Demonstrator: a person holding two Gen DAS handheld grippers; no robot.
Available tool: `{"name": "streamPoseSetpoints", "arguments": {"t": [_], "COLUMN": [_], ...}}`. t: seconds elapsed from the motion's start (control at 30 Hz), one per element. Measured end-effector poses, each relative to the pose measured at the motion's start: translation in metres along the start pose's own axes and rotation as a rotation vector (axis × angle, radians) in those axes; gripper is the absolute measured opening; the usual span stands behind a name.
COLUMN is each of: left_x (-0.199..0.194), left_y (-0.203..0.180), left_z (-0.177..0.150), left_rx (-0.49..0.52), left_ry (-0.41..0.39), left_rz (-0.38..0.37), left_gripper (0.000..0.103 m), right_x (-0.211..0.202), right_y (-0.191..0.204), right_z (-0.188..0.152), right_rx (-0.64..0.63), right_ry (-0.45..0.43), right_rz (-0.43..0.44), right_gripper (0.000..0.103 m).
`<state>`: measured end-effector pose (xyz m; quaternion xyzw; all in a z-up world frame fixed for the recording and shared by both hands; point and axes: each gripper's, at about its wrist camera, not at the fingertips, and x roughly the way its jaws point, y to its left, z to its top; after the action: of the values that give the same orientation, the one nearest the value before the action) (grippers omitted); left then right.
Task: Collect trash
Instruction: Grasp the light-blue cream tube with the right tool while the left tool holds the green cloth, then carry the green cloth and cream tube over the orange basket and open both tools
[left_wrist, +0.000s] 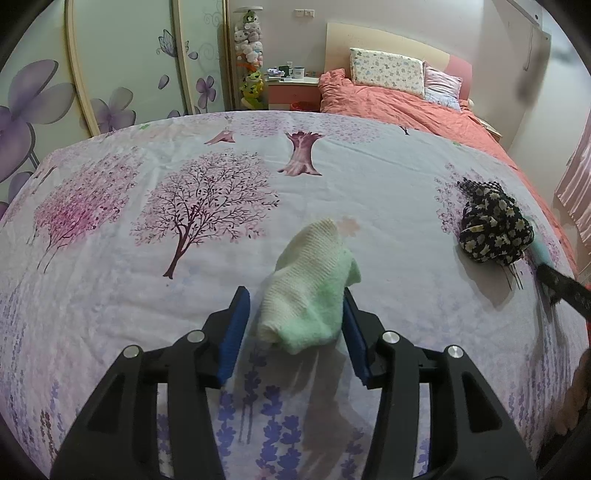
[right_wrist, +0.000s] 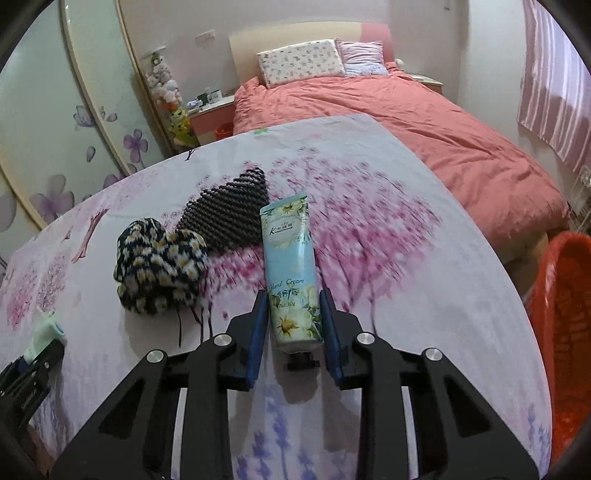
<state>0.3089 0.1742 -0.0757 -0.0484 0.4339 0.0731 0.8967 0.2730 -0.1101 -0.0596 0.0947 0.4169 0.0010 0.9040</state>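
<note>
A rolled cream and mint-green sock (left_wrist: 310, 291) sits between the blue pads of my left gripper (left_wrist: 295, 321), raised a little above the tree-print sheet (left_wrist: 147, 295). The jaws are shut on it. In the right wrist view, my right gripper (right_wrist: 293, 319) is shut on the lower end of a light-blue hand cream tube (right_wrist: 290, 258), whose black cap points back towards the camera. The left gripper (right_wrist: 48, 343) with the sock (right_wrist: 46, 326) shows at the bottom left of that view. A finger (left_wrist: 565, 290) of the right gripper shows at the right edge of the left wrist view.
A black bundle with a daisy print (right_wrist: 159, 266) (left_wrist: 495, 229) lies left of the tube, beside a black dotted cloth (right_wrist: 229, 210). A red plastic basket (right_wrist: 561, 314) stands off the sheet's right edge. A bed with a pink quilt (right_wrist: 406, 122) lies beyond, with wardrobe doors at the left.
</note>
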Motion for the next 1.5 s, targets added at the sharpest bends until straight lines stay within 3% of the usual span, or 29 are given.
{"name": "streamPoseSetpoints", "arguments": {"t": [0.5,0.53,0.6,0.63,0.87,1.2,1.5], "left_x": [-0.002,-0.002,-0.003,-0.004,-0.021,-0.074,-0.128], "left_y": [0.009,0.007,0.007,0.007,0.005,-0.029,-0.084], "left_z": [-0.001,-0.001,-0.001,-0.002,-0.011,-0.014,-0.02], "left_rx": [-0.029,-0.018,-0.005,-0.001,-0.005,0.057,0.136], "left_ry": [-0.011,-0.01,-0.011,-0.01,-0.028,-0.109,-0.171], "left_rz": [-0.057,-0.04,-0.033,-0.038,-0.082,-0.148,-0.278], "left_gripper": [0.05,0.048,0.032,0.029,0.021,0.02,0.02], "right_x": [0.0,0.0,-0.005,-0.006,-0.029,-0.08,-0.138], "right_y": [-0.003,-0.001,-0.001,-0.001,-0.024,-0.039,-0.068], "right_z": [0.005,0.004,0.0,-0.002,-0.017,-0.022,-0.033], "right_rx": [0.006,-0.009,-0.036,-0.042,0.017,0.036,0.069], "right_ry": [0.003,0.005,0.006,0.007,-0.006,-0.108,-0.231], "right_rz": [-0.003,-0.013,-0.022,-0.017,0.043,0.077,0.077], "right_gripper": [0.029,0.028,0.028,0.027,0.027,0.027,0.027]}}
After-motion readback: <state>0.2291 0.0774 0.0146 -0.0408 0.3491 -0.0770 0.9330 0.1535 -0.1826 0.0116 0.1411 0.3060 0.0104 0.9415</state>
